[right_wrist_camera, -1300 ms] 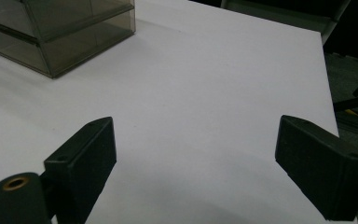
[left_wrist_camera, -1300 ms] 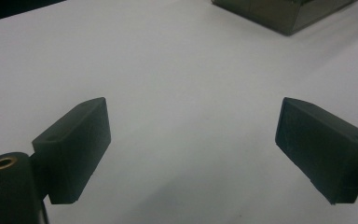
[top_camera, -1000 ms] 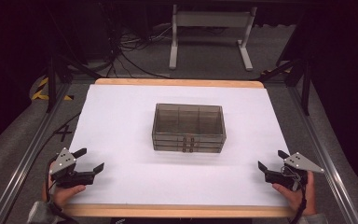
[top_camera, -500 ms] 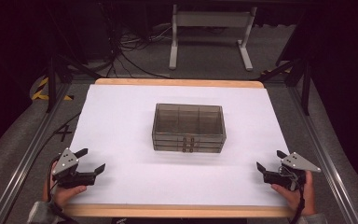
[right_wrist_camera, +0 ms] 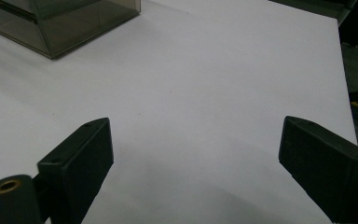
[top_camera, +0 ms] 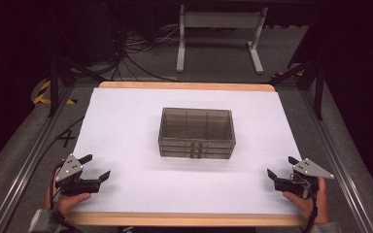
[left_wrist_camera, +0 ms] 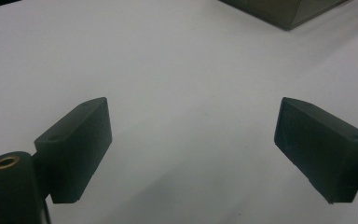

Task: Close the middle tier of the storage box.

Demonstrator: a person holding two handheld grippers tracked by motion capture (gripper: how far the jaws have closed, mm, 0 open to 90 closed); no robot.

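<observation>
Both hand-held grippers edged nearer the table's (top_camera: 126,121) front edge, box (top_camera: 196,132) well apart.

Smoky clear plastic box (top_camera: 196,132); matt white tabletop (top_camera: 126,121).

A smoky grey see-through box (top_camera: 196,132) is sitting on a white sheet (top_camera: 126,126); black grippers are showing grey plates.
</observation>
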